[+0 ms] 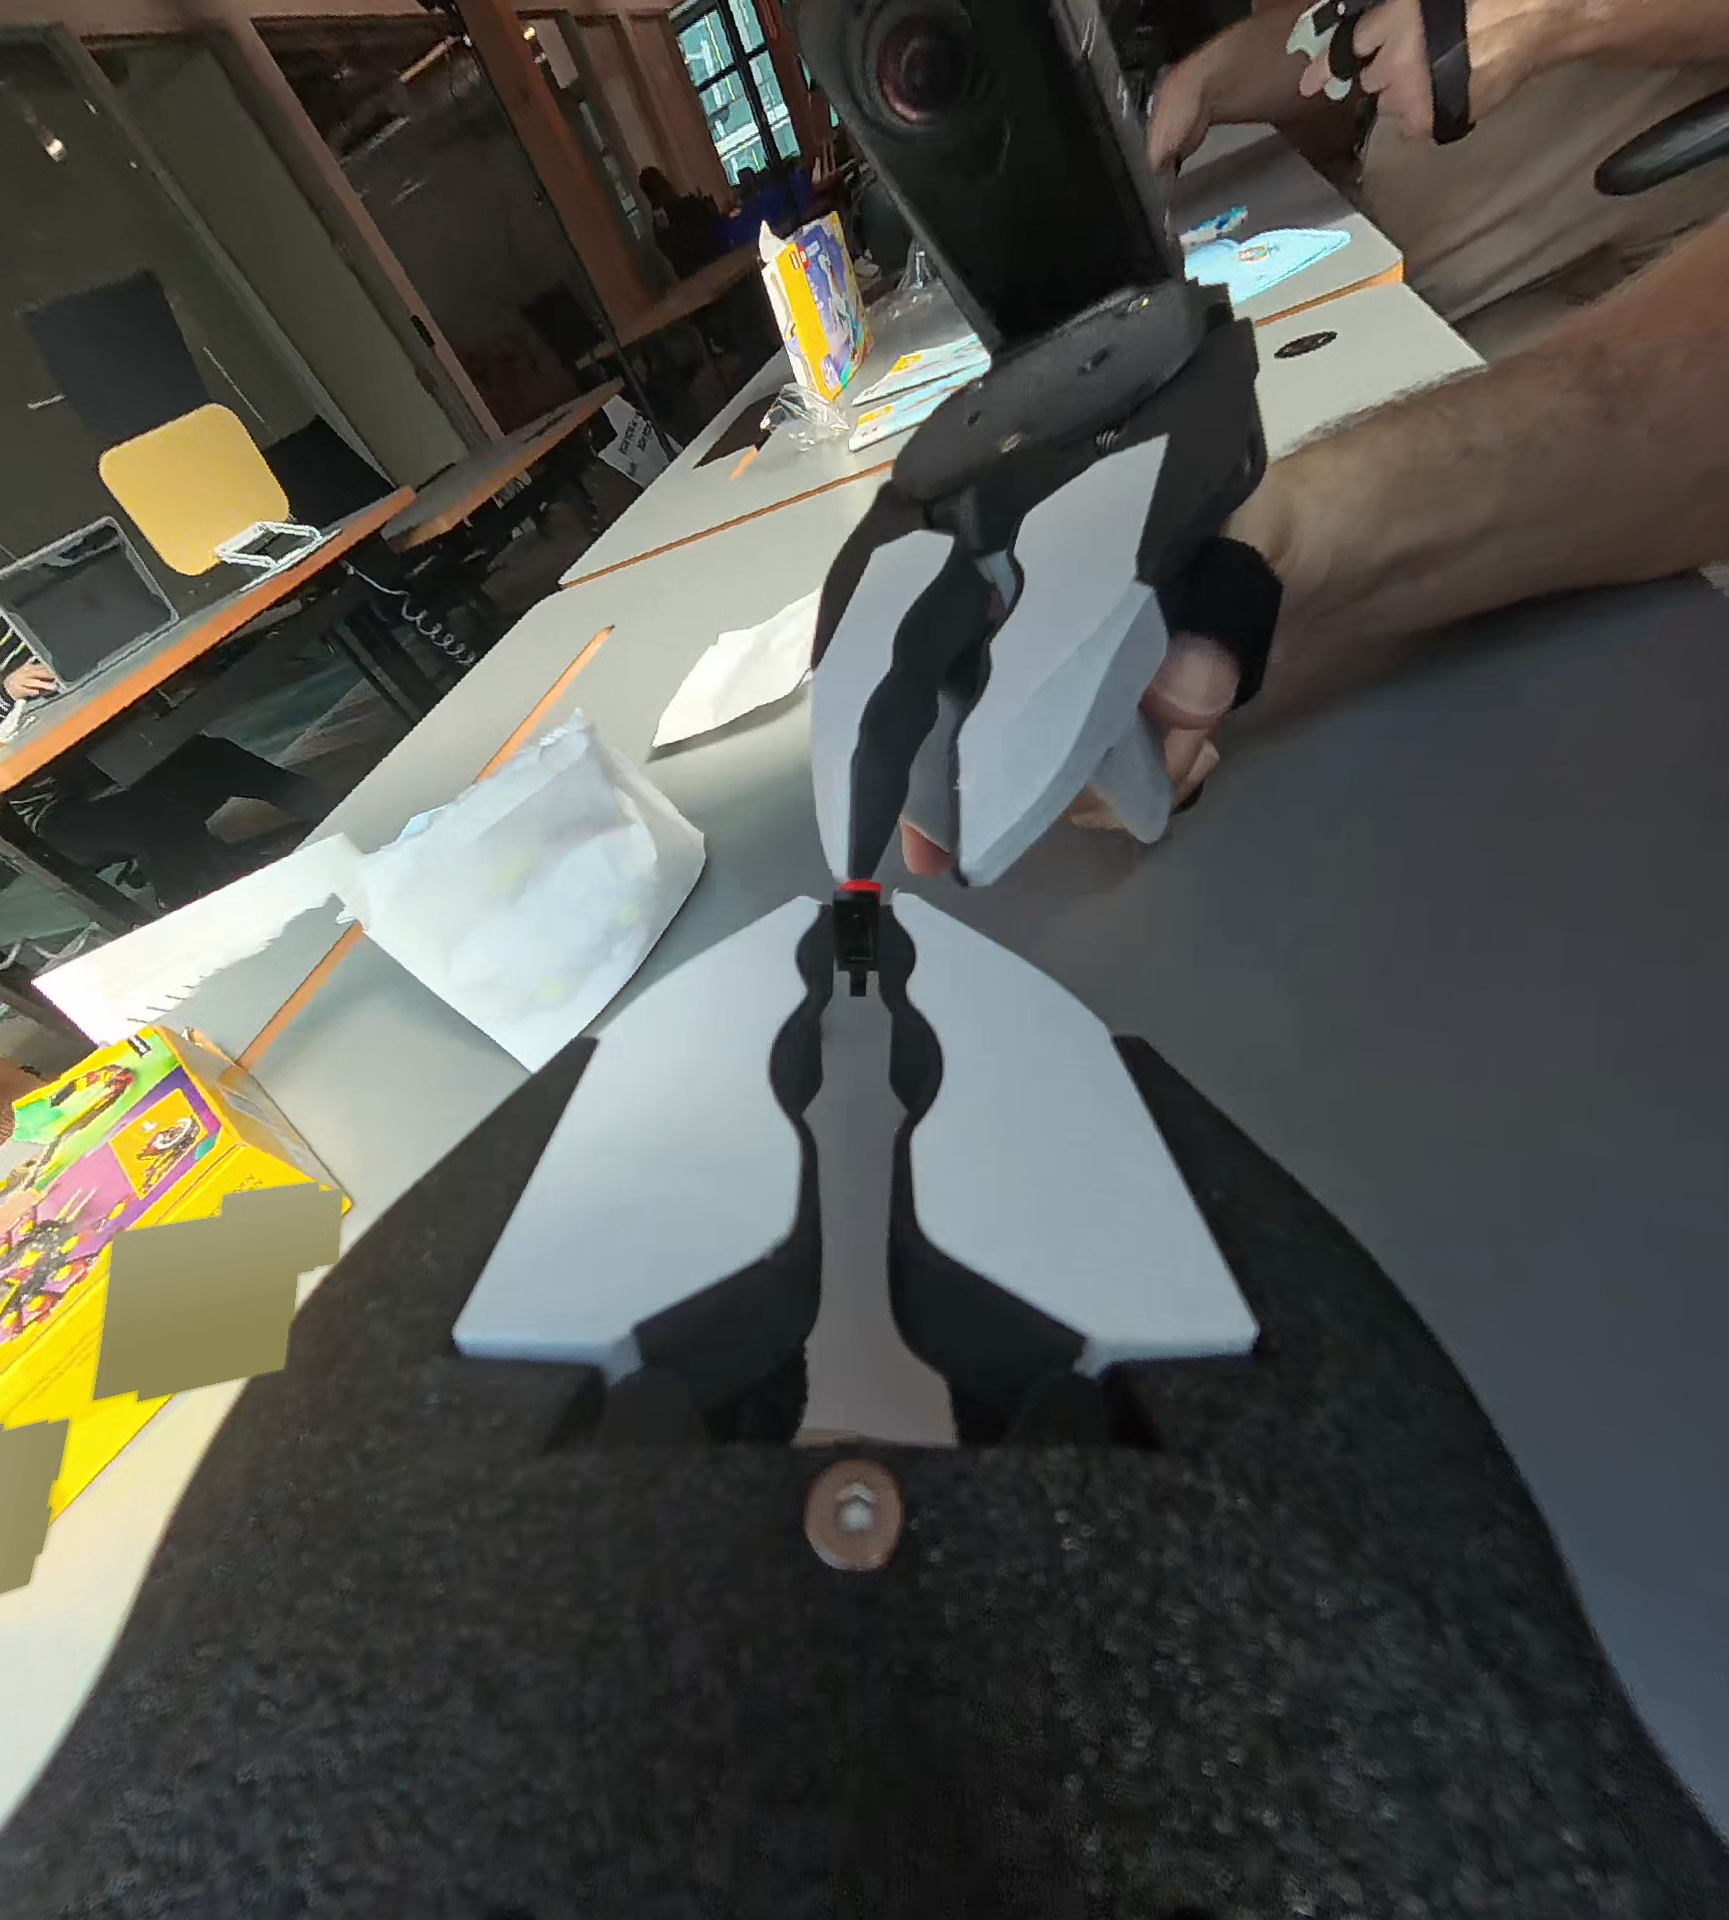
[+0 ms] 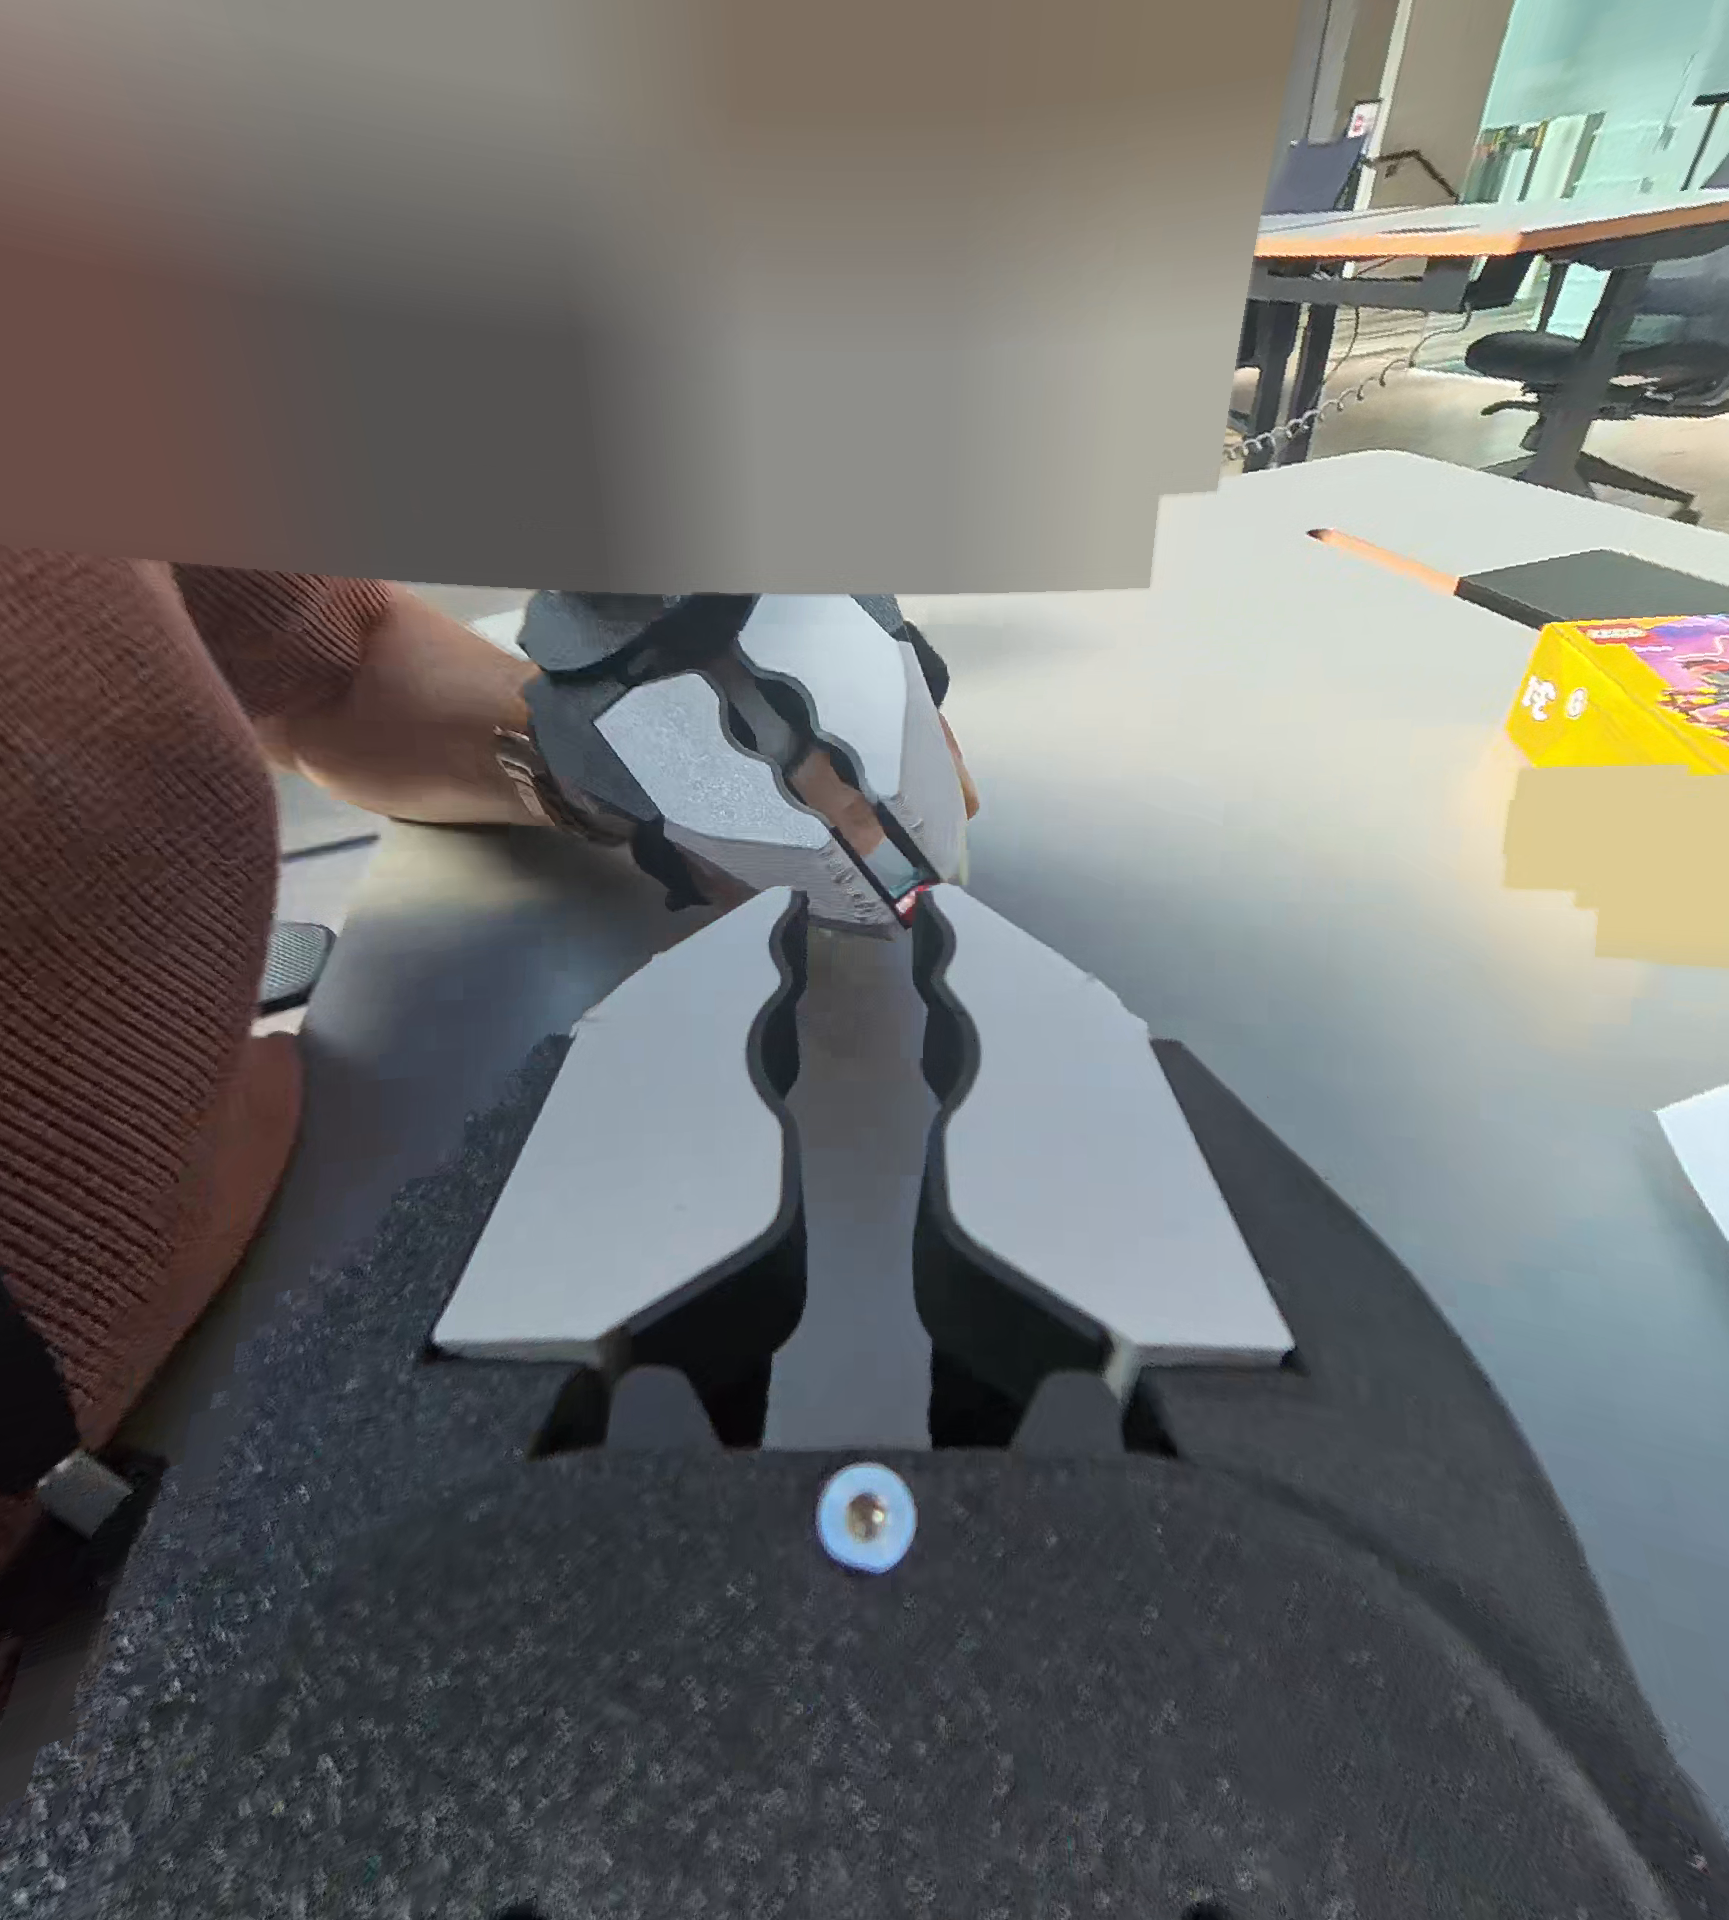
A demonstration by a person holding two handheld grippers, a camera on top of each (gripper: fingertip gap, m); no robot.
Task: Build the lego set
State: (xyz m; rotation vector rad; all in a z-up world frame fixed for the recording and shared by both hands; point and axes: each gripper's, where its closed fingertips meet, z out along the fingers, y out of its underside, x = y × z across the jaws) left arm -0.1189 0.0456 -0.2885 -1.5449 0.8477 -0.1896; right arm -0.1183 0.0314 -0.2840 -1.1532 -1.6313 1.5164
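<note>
Currently left gripper (image 1: 855, 914) fingers pinch black piece (image 1: 852, 935) at centre frame; right gripper (image 2: 865, 914) fingers narrow on red stud (image 1: 858, 888). Misalignment risks dropping it.

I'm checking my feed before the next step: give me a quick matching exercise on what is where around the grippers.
Things:
1. left gripper
2. right gripper
3. yellow lego box
4. white paper bag

Places or states:
A. lies on the grey table, beyond the box, crumpled
B. comes in from above, tips at the red end of the piece
C. at the table's left edge in the left wrist view
D. shut on the small black lego piece

Pairs: 1-D, 2-B, 3-C, 4-A
</note>
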